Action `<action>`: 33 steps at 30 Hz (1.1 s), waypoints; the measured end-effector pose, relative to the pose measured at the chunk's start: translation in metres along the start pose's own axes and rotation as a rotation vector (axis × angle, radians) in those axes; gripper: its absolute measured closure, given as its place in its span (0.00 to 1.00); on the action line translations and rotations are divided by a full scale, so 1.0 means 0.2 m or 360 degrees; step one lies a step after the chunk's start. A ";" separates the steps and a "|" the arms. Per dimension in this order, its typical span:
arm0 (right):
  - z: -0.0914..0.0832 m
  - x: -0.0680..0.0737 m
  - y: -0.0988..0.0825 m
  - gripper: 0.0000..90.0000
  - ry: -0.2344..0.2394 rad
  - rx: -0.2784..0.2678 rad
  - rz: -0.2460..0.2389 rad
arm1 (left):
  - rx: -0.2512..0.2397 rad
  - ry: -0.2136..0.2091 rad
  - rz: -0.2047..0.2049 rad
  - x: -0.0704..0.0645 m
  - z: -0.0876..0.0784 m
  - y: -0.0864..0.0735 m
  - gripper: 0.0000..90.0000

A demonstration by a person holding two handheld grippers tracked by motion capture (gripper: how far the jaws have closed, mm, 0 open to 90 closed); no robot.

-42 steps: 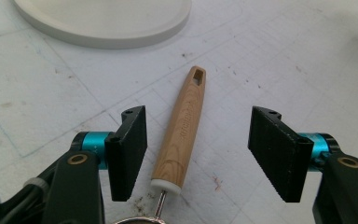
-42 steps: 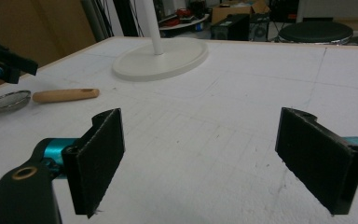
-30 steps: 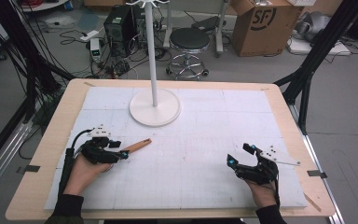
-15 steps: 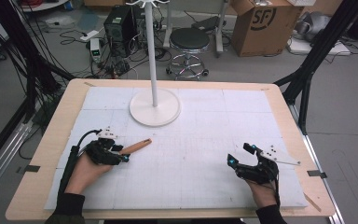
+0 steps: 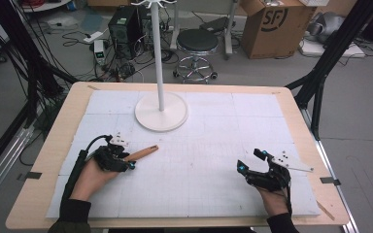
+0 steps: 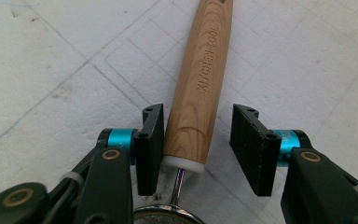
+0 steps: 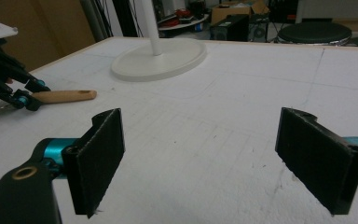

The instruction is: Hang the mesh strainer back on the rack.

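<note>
A wooden-handled kitchen tool (image 6: 198, 79) lies flat on the white-covered surface (image 5: 209, 189) toward its left edge, with the handle pointing toward the white stand (image 5: 161, 110) that rises at the middle of the far side. From the handle's white end cap a thin metal stem runs back to a round mesh rim (image 6: 168, 215), probably a small strainer, which sits under the left gripper (image 6: 198, 140).

That gripper is low over the handle's cap end. Its 2 jaws are open and straddle the wood: the left pad is touching or just beside the handle, while the right pad stands clear with a gap. Nothing is clamped yet. The placement suits a grasp near the stem, probably so that the handle's free end, which has a slot in it, stays clear.

The right gripper (image 7: 219, 158) sits near the right front corner, well apart from the tool, its jaws spread wide on nothing and aimed across the surface toward the stand. It looks parked, leaving the middle free.
</note>
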State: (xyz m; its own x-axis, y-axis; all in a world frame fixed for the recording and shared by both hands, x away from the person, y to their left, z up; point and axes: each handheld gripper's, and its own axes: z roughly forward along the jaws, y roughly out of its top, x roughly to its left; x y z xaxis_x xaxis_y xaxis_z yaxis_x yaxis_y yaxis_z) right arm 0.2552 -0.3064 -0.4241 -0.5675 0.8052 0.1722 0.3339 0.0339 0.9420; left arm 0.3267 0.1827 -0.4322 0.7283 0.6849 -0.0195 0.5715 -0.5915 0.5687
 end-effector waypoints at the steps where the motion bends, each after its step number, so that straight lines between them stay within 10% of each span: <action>1: 0.00 0.00 0.00 0.17 0.0001 -0.0003 0.0003 | 0.0027 0.0012 0.0014 -0.01 0.00 0.01 0.61; 10: 0.00 0.00 0.01 0.17 0.0010 -0.0011 0.0001 | 0.0191 0.0018 0.0049 -0.02 0.02 0.09 0.68; 21: 0.00 0.00 0.01 0.17 0.0009 -0.0020 -0.0005 | 0.0180 0.0000 0.0034 -0.01 0.02 0.09 0.77; 33: -0.01 -0.01 0.01 0.17 -0.0001 -0.0021 0.0005 | -0.0202 -0.0187 -0.0212 0.07 -0.07 -0.01 0.77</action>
State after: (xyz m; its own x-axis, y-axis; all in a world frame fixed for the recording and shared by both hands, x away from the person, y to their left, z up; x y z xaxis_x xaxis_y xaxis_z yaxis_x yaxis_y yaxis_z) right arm 0.2560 -0.3087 -0.4227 -0.5658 0.8057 0.1752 0.3259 0.0233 0.9451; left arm 0.3313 0.1997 -0.4218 0.6928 0.6948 -0.1929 0.6190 -0.4358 0.6533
